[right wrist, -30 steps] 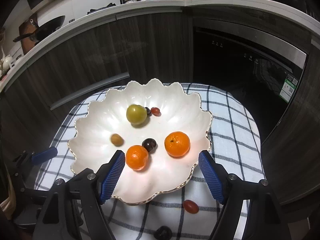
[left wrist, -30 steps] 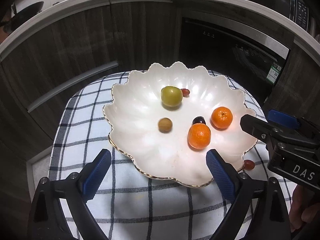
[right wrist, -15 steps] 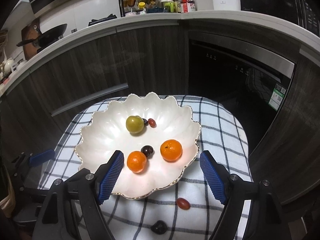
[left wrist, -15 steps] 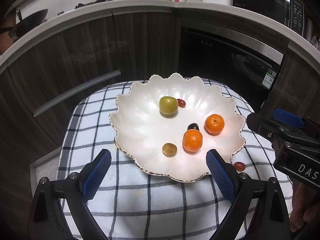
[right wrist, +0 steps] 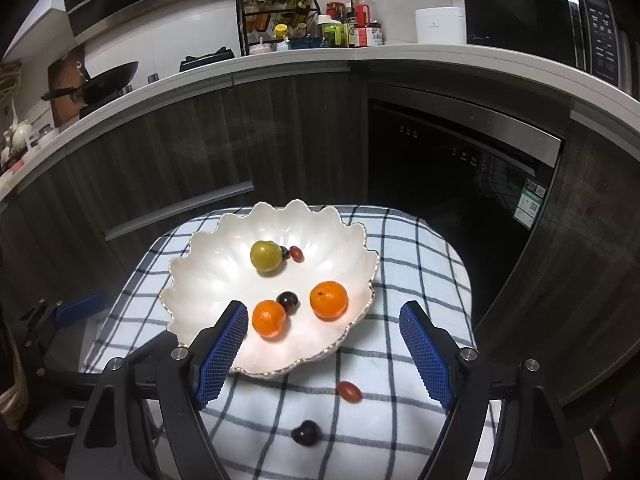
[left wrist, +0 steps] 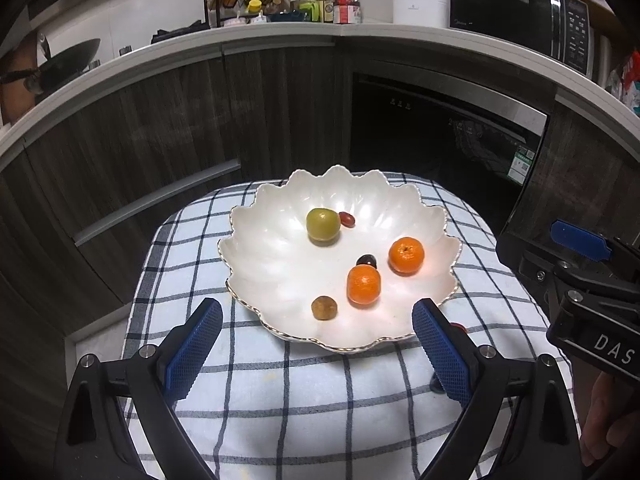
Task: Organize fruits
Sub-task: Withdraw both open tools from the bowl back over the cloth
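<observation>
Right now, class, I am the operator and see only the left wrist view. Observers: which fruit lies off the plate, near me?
Observer: A dark fruit lies on the checked cloth, nearer than the plate.
Operator: Anything else out there?
Observer: A red grape lies between it and the plate's rim.
Operator: Anything hidden on the plate?
Observer: A small dark fruit sits between the green fruit and a second red grape.

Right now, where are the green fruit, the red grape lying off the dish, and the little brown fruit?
green fruit [right wrist: 266,256], right wrist view, middle of its skin.
red grape [right wrist: 349,391], right wrist view, its center, on the cloth.
brown fruit [left wrist: 324,307], left wrist view, its top.
</observation>
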`<state>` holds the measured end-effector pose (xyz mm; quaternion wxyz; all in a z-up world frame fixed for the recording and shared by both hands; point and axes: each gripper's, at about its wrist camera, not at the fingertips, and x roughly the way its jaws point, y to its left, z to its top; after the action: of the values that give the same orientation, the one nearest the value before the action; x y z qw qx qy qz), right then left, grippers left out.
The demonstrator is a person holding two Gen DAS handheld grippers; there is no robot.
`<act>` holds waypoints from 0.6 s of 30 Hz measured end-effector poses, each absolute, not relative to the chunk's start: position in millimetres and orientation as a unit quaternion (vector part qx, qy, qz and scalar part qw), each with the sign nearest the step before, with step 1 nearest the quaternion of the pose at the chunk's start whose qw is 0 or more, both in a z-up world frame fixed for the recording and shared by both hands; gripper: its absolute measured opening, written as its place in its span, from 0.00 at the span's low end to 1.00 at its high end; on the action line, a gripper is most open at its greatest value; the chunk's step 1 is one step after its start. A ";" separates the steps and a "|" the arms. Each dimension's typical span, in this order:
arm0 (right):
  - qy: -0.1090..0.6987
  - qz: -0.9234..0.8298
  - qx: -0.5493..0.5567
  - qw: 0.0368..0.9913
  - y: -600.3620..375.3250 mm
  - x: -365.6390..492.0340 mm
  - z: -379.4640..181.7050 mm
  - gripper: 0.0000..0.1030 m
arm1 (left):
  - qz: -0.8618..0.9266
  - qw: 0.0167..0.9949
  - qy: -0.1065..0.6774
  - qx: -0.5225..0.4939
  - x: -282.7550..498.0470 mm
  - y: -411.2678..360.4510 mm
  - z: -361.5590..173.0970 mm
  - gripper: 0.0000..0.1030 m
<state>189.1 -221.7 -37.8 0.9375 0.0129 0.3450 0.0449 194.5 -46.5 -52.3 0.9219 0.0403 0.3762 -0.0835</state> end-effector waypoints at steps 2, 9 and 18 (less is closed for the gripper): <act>0.342 0.044 0.013 0.939 -224.5 184.5 -36.3 0.77 | -0.082 0.923 0.373 0.041 189.4 -49.5 -50.2 0.94; 0.332 0.040 0.010 0.942 -238.1 167.8 -31.6 0.77 | -0.084 0.923 0.373 0.043 171.3 -63.7 -48.6 0.94; 0.325 0.037 0.000 0.945 -258.9 151.7 -32.4 0.77 | -0.080 0.926 0.368 0.037 152.0 -85.4 -51.5 0.94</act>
<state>151.7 -258.9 -32.4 0.9451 -0.0002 0.3246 0.0374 152.0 -85.4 -51.5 0.9257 0.0368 0.3679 -0.0801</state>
